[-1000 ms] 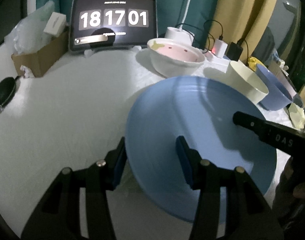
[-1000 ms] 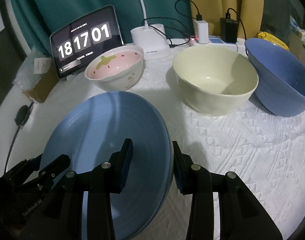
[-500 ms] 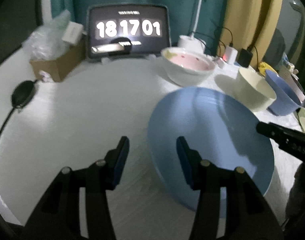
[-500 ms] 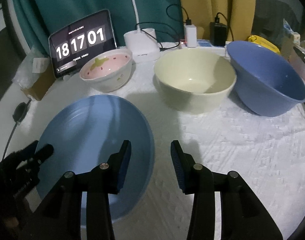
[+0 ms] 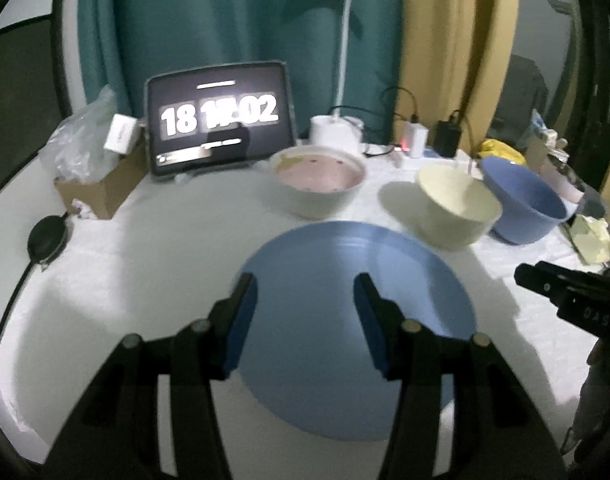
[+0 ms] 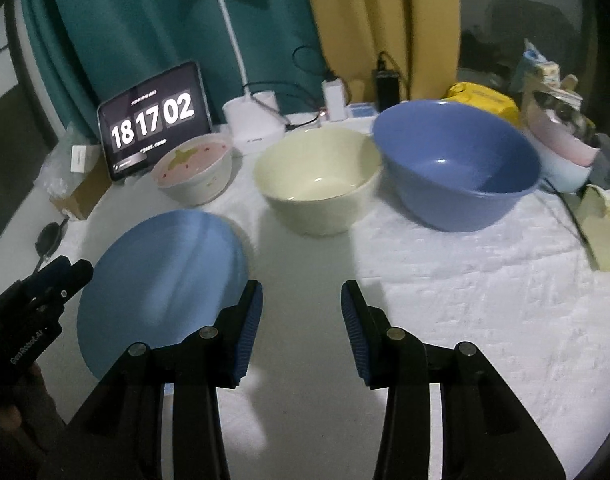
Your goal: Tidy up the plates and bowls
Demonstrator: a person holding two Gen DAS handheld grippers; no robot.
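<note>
With both the left claw (image 5: 303, 316) and the right claw (image 6: 301, 320) spread and empty near the blue plate (image 6: 165, 276), you approach the cream bowl (image 6: 319, 178) behind the plate squarely, pinching its rim.

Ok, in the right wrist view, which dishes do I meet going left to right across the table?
Blue plate → strawberry bowl → cream bowl → blue bowl → stacked pink and white bowls.

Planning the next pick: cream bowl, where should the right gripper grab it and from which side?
Pinch the cream bowl on its near rim, coming from above with the right gripper. The bowl sits upright, mouth open, and the blue bowl crowds its right side.
</note>
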